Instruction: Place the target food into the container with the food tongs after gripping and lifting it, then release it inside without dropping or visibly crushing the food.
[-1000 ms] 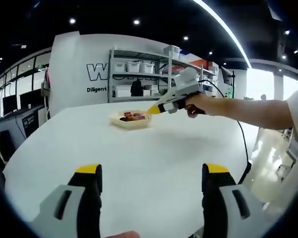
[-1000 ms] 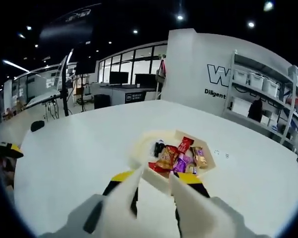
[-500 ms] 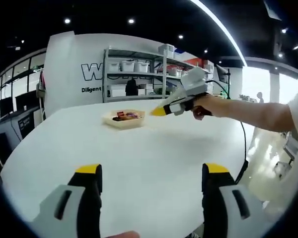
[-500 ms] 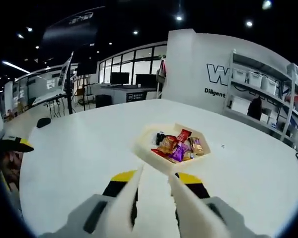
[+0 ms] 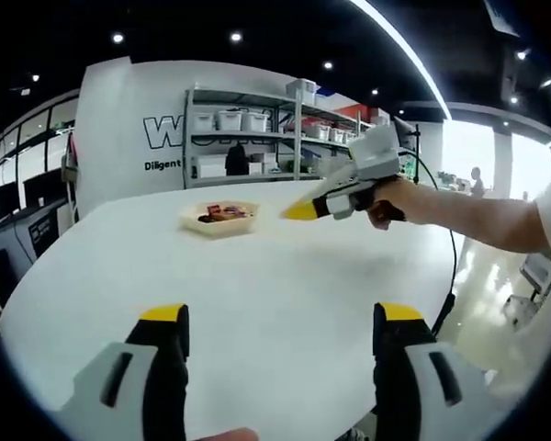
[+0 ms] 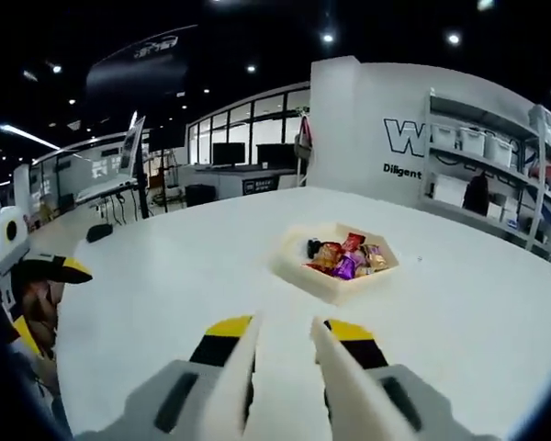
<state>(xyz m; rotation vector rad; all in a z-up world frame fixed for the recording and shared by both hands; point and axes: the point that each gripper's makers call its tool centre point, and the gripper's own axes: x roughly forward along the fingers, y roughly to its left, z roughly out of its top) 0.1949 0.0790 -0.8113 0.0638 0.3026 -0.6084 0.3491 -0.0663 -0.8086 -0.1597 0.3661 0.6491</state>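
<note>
A broad white table [image 5: 257, 276] with a rounded edge is spreading across both views, its top bare and glossy. In the left gripper view the left gripper [image 5: 271, 322] is hovering low over the near part of the table with its two yellow-tipped jaws standing wide apart and nothing between them. Farther along the table a shallow cream container [image 5: 219, 220] is sitting flat, holding a heap of wrapped snacks [image 5: 222, 212] in red, orange and purple. To its right a person's hand [image 5: 397, 200] is holding the right gripper [image 5: 300, 211] in the air, its yellow tip pointing toward the container but staying apart from it. In the right gripper view the right gripper [image 6: 283, 333] is carrying the cream food tongs [image 6: 285, 386], whose two blades are lying close with a narrow gap and gripping nothing; the container [image 6: 338, 268] is resting ahead of the tips, well clear of them. At the left edge of that view the left gripper [image 6: 39, 280] is showing. Behind the table a white wall [image 5: 129, 129] with dark lettering is standing beside metal shelving [image 5: 257, 138] loaded with white bins, and small ceiling lights [image 5: 236, 38] are glowing against a dark ceiling.
</note>
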